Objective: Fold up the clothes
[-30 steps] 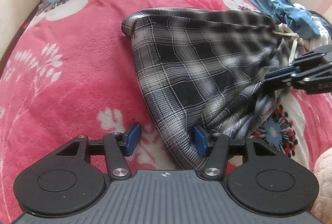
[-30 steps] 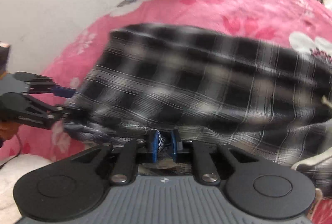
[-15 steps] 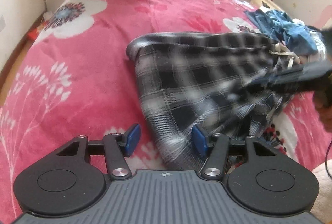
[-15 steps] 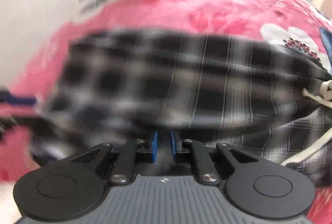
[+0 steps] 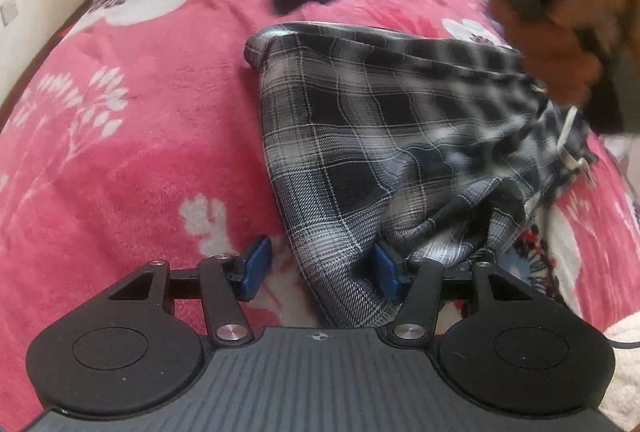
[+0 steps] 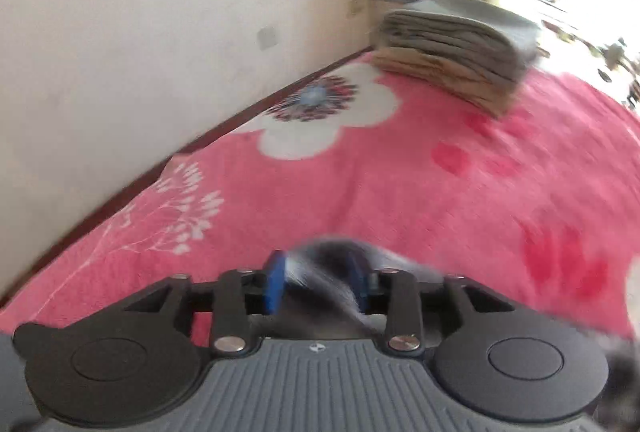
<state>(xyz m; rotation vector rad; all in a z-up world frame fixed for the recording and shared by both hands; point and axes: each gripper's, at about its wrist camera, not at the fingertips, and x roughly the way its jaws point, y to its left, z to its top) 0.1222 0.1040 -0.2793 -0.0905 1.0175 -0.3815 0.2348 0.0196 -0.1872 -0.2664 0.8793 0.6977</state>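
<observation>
Plaid shorts [image 5: 372, 135] lie bunched on our pink floral blanket [image 5: 140, 151]. Our left gripper [image 5: 320, 270] stands apart, fabric lying loosely between its pads. Our right gripper [image 6: 316, 282] is opening, blurred plaid cloth between its pads.

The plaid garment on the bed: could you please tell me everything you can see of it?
The plaid garment is black, grey and white checked woven cloth, thin-looking, with a white drawstring at its right end. It lies rumpled on the pink floral blanket, partly doubled over itself. Its near edge runs between the open left gripper, which does not pinch it. In the right wrist view, a blurred fold sits between the right gripper, whose jaws are opening.
</observation>
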